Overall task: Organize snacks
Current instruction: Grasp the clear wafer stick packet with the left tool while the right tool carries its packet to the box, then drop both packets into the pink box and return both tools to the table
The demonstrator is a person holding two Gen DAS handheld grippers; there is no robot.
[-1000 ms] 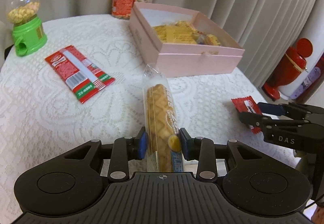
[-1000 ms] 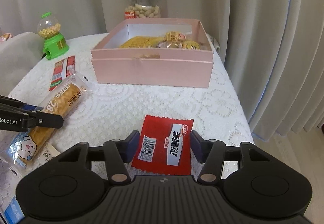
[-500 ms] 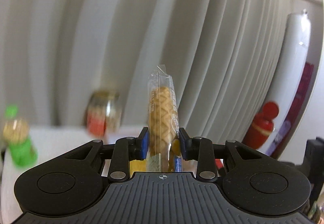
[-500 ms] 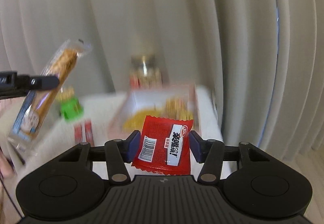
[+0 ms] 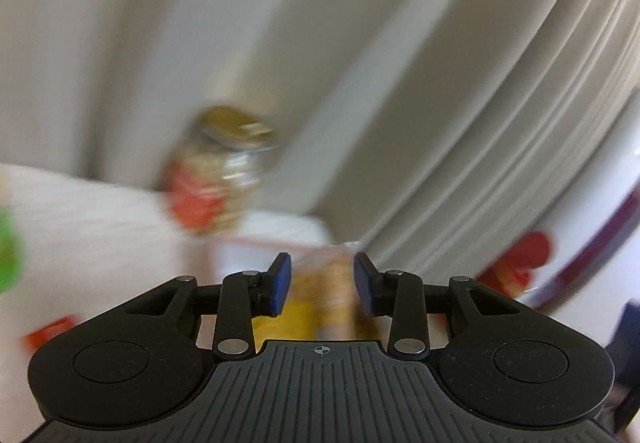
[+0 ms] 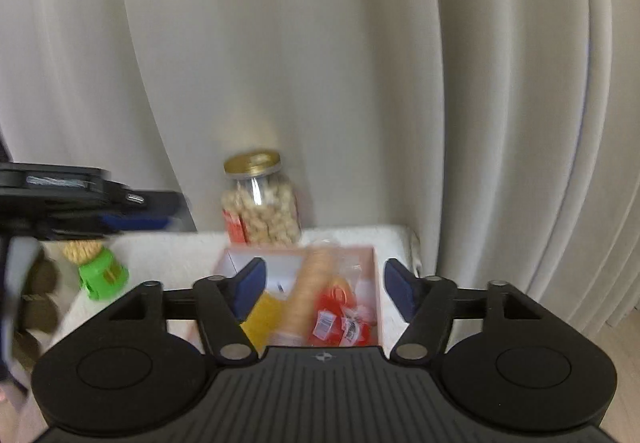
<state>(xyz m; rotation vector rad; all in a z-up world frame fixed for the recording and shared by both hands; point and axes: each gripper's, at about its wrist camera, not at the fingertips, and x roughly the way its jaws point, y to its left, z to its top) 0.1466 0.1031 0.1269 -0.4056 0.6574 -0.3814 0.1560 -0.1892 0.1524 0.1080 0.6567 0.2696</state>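
The right tool (image 6: 323, 293) is seen nearest, its blue pads spread wide with nothing pressed between them; its jaws have just been opening. Directly below the gap, the pink box (image 6: 376, 263) on the worktop (image 6: 168, 251) is shown holding the red snack packet (image 6: 340, 317), a long wafer stick in clear wrap (image 6: 308, 291) and a yellow packet (image 6: 266, 317). The left tool (image 5: 322, 285) is shown with its jaws a little apart and just opened further; the blurred wafer stick (image 5: 338, 295) is seen beyond the gap, apparently not gripped. Further back, a green candy dispenser (image 6: 102, 277) is set at the left, and a gold-lidded jar of nuts (image 6: 260, 203) is placed behind the box. Pale curtains (image 6: 360, 63) are hung behind everything.
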